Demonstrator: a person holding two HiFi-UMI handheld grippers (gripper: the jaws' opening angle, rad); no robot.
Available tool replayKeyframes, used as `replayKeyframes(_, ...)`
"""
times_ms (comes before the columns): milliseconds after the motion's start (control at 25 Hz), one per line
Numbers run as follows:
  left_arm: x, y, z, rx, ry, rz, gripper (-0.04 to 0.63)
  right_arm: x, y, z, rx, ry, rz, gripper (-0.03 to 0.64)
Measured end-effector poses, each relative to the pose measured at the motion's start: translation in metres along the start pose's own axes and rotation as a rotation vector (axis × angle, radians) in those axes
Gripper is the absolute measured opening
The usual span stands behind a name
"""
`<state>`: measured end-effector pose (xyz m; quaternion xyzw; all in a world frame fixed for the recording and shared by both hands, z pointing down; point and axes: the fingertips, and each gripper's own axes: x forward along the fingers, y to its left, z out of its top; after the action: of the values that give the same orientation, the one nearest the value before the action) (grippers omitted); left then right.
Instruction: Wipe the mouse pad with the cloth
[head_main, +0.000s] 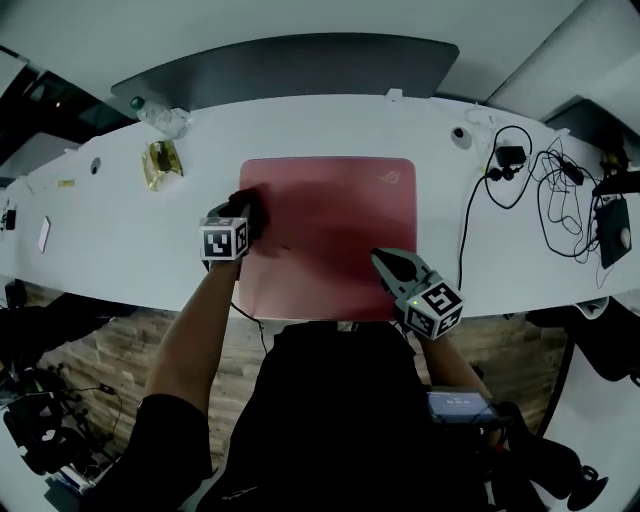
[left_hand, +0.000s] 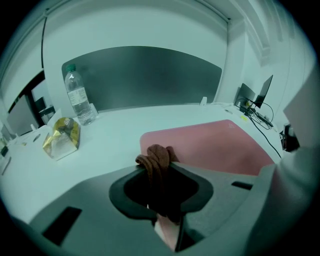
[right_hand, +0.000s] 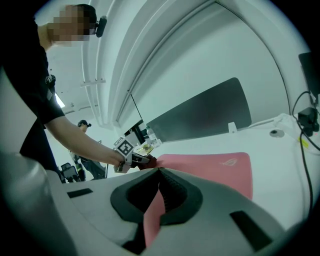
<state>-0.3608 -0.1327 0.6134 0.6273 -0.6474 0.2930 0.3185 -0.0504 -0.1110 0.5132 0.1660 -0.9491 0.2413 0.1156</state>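
Your left gripper (head_main: 245, 214) is clamped on the bunched-up brown cloth (left_hand: 156, 158). The wad sits right at the left edge of the pink mouse pad (head_main: 335, 215), roughly halfway up that side. Your right gripper (head_main: 388, 265) is pinched closed with nothing in it, tips low over the pad near its front right corner. My guess is it's pinning the pad to the white worktop (head_main: 120, 245). Progress-wise, I'd say you're at one end of a stroke, since the pad's whole width lies to the right of the cloth. I can't make out any streaks or dirt, so no telling how much is already wiped.
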Motion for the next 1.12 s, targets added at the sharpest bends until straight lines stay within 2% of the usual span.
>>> replayKeyframes(440,-0.007,0.055,-0.025,0.047,-0.004,0.055,0.088,0.016,0.020,0.004,-0.021,0.001,-0.021,0.026)
replayKeyframes(560,-0.014,0.068,-0.028,-0.016,-0.015,0.061,0.087,0.021,0.026,0.006,-0.028,0.003,-0.025,0.026)
replayKeyframes(680,-0.024,0.074,-0.006,-0.106,-0.090,0.043,0.087,0.025,0.028,0.008,-0.034,0.009,-0.024,0.026)
replayKeyframes(920,-0.006,0.074,0.036,-0.134,-0.144,0.017,0.087,0.012,0.022,0.007,-0.027,0.015,-0.070,0.026)
replayKeyframes(1120,0.016,0.064,0.058,-0.196,-0.159,0.005,0.087,-0.006,0.012,0.003,-0.009,0.011,-0.126,0.026)
